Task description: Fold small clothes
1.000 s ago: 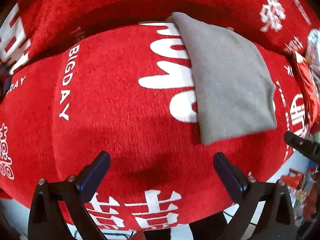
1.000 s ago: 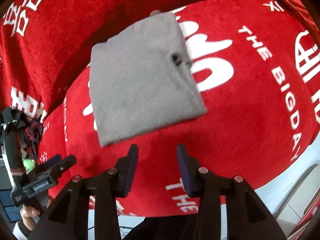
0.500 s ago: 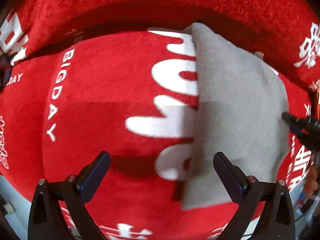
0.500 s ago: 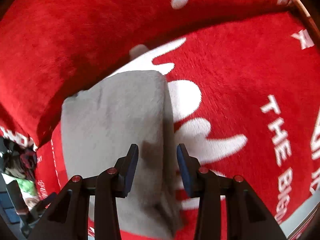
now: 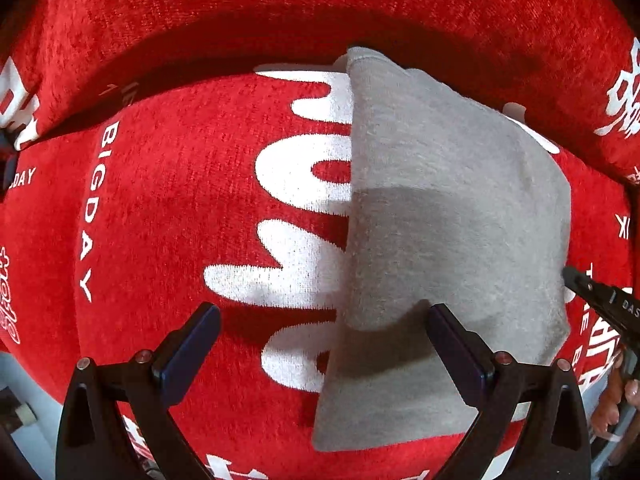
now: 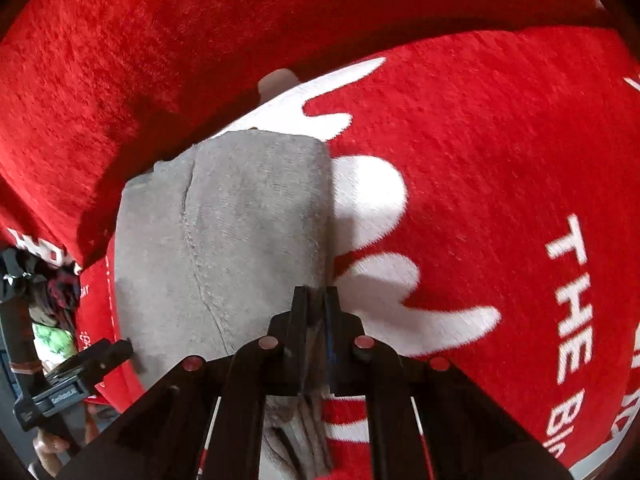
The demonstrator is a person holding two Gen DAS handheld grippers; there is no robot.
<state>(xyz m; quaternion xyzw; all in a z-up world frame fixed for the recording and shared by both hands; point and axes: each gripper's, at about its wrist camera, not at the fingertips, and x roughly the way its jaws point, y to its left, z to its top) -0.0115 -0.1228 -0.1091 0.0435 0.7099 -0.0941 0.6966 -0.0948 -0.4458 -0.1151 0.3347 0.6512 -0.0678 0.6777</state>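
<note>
1. Left wrist view: folded grey knitted garment lying on the red plush cover with white lettering, far corner up at the seam where the seat meets the back cushion, near corner close to the front edge.
2. Same view: left gripper with jaws wide apart, straddling the garment's left edge; right-hand pad over the grey cloth, left-hand pad over a white letter, neither seen pressing on anything.
3. Same view only: tip of the right gripper coming in at the garment's right edge, with fingers of a hand below it; its jaws not readable from here.
4. Right wrist view only: right gripper with jaws closing, nearly together, pinching the garment's right-hand edge; grey cloth bunched between the pads and trailing under the frame.
5. Right wrist view only: a curved stitched seam running down the garment.
6. Right wrist view only: left gripper's black body at the lower left.
</note>
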